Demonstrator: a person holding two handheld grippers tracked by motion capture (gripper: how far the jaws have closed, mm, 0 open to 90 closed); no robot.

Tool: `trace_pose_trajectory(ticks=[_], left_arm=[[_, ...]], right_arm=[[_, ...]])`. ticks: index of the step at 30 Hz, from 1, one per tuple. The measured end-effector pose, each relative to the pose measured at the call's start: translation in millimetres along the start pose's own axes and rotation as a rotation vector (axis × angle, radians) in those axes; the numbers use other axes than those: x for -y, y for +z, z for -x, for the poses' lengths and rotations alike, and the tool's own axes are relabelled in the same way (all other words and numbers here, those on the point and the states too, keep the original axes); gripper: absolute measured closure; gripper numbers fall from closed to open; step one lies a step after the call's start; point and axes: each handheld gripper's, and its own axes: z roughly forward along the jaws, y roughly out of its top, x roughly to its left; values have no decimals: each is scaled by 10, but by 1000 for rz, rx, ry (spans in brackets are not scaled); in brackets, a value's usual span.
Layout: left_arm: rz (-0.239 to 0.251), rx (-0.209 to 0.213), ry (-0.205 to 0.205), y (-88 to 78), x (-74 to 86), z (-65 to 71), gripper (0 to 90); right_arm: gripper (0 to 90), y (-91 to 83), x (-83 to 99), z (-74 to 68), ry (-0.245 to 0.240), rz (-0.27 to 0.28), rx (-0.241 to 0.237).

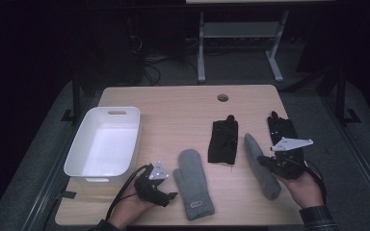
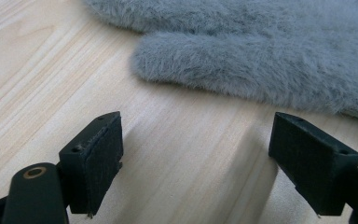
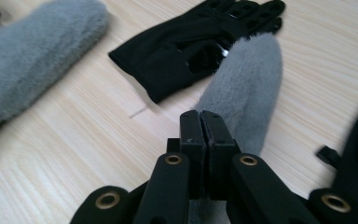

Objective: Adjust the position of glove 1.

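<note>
1. Grey fleece mitten, the long furry one at four o'clock on the light wooden table (image 1: 173, 103), is pinched at its edge by the right gripper (image 3: 200, 122), whose jaws are pressed together on the fabric (image 3: 247, 88).
2. Its flat grey fleece twin mitten (image 1: 193, 188) lies at six o'clock, just beside the left gripper (image 1: 160, 188), whose jaws stand wide apart with nothing between them.
3. Two black fabric gloves, one near the centre (image 1: 223, 140) and one at three o'clock (image 1: 282, 131), lie untouched.
4. Nothing lies in the white plastic bin (image 1: 84, 144) at nine o'clock, so if sorting into it is meant, I judge the work barely begun: one mitten gripped, three items left.
</note>
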Motion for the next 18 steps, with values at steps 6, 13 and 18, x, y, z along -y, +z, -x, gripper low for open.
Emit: trace_pose_trajectory(ticks=[6, 13, 18], left_arm=[[1, 0, -1, 1, 1, 1, 168], [-1, 1, 3, -1, 1, -2, 168], [-2, 1, 3, -1, 0, -2, 168]], right_arm=[[787, 141, -10, -167, 1, 2, -95], [717, 73, 7, -194, 4, 45, -92], [829, 135, 176, -255, 10, -19, -116]])
